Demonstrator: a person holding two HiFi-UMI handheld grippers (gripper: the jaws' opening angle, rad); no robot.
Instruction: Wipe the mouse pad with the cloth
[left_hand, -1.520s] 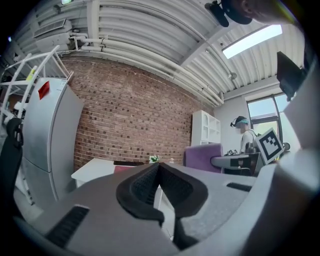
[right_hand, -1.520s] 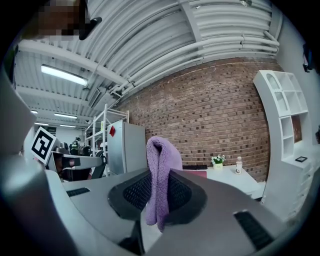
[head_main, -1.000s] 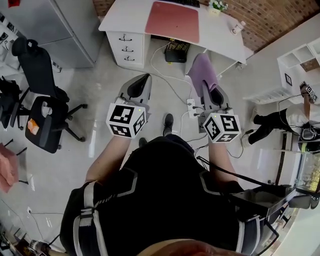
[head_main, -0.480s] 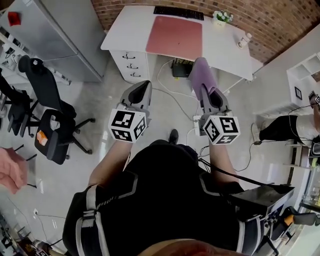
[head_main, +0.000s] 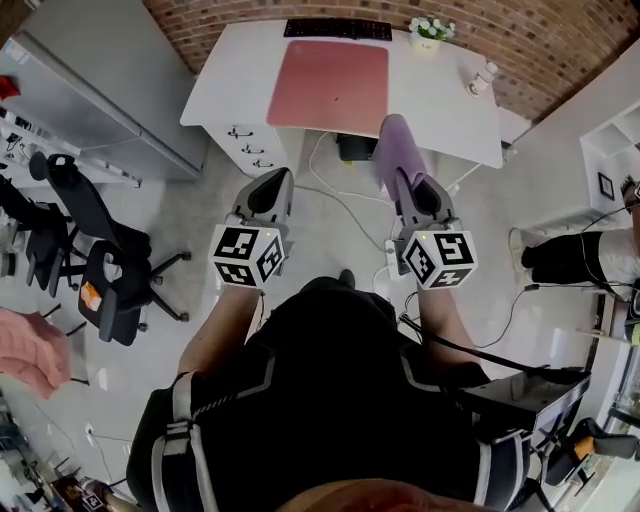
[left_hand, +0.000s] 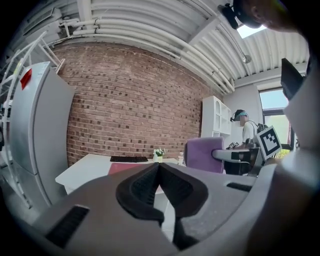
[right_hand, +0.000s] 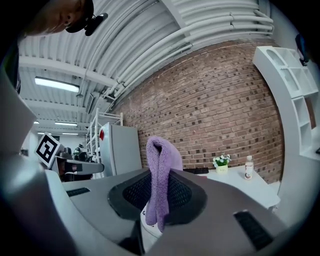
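Note:
A pink mouse pad (head_main: 330, 85) lies flat on the white desk (head_main: 440, 100) ahead, with a black keyboard (head_main: 337, 29) behind it. My right gripper (head_main: 410, 185) is shut on a folded purple cloth (head_main: 398, 150), which sticks up past the jaws (right_hand: 161, 170). It hangs in the air in front of the desk's near edge. My left gripper (head_main: 275, 185) is shut with nothing in it, level with the right one and short of the desk. The left gripper view shows the pad (left_hand: 122, 167) low behind the closed jaws, and the cloth (left_hand: 204, 155) to the right.
A small flower pot (head_main: 428, 30) and a white bottle (head_main: 484, 75) stand at the desk's back right. Drawers (head_main: 250, 145) sit under its left side, cables and a power strip (head_main: 392, 250) on the floor. Black office chairs (head_main: 95, 270) stand left. Another person (head_main: 580, 250) is at right.
The desk and mouse pad have come closer and lower in the head view as I moved toward them. Both grippers kept their hold and spacing.

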